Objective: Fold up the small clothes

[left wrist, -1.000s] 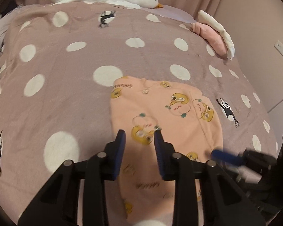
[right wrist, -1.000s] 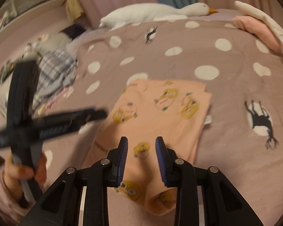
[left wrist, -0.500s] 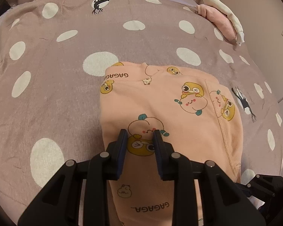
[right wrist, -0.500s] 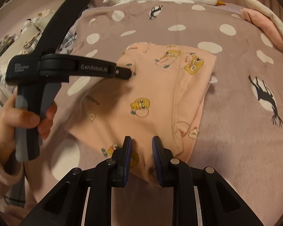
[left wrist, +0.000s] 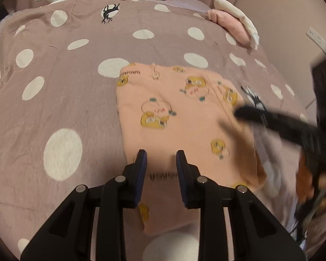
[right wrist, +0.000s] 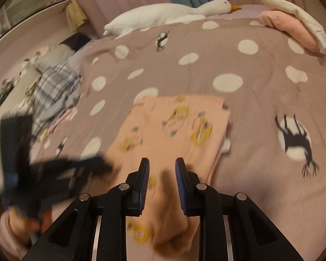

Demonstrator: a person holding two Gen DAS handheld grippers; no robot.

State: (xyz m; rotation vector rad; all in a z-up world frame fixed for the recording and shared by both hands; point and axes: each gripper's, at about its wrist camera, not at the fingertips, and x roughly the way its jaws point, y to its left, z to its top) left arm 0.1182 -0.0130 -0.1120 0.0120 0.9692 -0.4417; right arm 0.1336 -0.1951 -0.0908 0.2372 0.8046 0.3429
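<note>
While your left gripper (left wrist: 160,163) and right gripper (right wrist: 162,169) hover slightly parted and empty-looking (blurry tho) over the half-folded pink garment (left wrist: 180,117) mid-blanket (left wrist: 76,100), a hasty pinch could grab one layer & undo the fold.

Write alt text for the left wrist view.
A partly folded peach garment with yellow cartoon prints lies on a mauve polka-dot blanket, the left gripper open above its near part. The blurred right gripper reaches in from the right.
</note>
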